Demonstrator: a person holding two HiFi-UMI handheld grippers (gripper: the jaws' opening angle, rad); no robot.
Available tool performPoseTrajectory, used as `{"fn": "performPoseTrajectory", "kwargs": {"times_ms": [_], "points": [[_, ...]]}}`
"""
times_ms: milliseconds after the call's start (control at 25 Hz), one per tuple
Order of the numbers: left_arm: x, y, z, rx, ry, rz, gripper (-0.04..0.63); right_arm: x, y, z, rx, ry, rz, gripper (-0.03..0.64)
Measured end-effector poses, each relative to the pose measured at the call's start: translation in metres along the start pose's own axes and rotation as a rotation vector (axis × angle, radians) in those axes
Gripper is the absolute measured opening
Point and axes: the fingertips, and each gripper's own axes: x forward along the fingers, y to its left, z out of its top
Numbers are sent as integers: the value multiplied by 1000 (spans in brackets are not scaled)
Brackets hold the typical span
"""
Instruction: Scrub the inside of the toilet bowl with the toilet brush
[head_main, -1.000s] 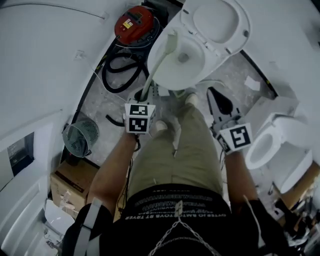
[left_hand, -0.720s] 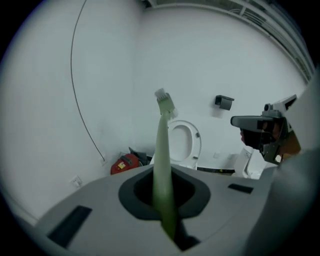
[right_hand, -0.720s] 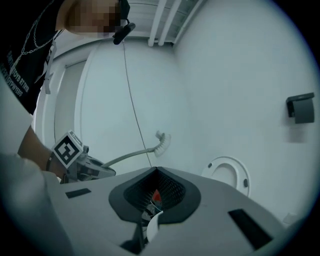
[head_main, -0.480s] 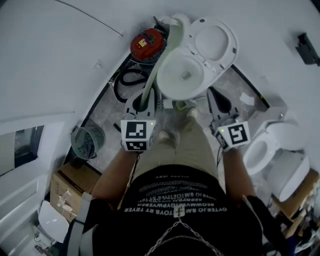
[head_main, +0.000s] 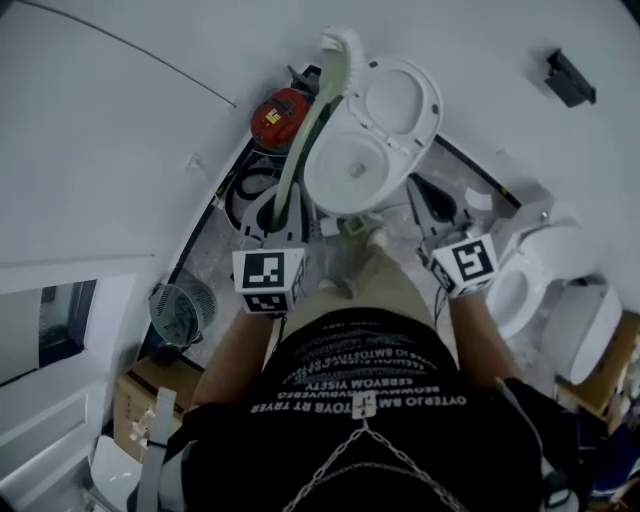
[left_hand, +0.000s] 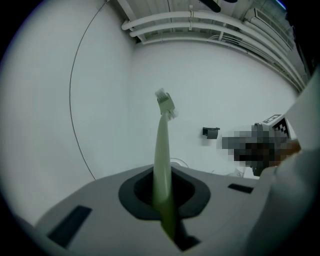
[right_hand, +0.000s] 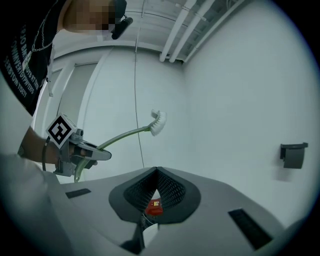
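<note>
While the left gripper (head_main: 272, 215) pinches the toilet brush (head_main: 308, 125) handle, its bristles hang in open air past the toilet bowl (head_main: 318, 190) rim; right gripper (head_main: 428, 205) jaws pressed together, empty.

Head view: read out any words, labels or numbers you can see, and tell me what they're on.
Nothing can be read for certain.
On the black shirt: several lines of white print, too blurred to read.
On the red appliance: a yellow label, too small to read.

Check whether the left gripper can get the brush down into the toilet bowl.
Probably yes: the left gripper holds the toilet brush raised above the bowl, with the lid up and nothing between them.
</note>
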Motion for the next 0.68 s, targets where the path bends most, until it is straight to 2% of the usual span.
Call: {"fn": "performPoseTrajectory", "kwargs": {"times_ms": [240, 440, 680], "points": [[-3, 23, 22, 1, -22, -14, 0, 9, 9, 30, 3, 26, -20, 3], [-1, 13, 18, 16, 0, -25, 0, 2, 8, 29, 12, 24, -4, 3], [31, -1, 21, 2, 10, 0, 2, 11, -38, 22, -20, 7, -3, 3]]}}
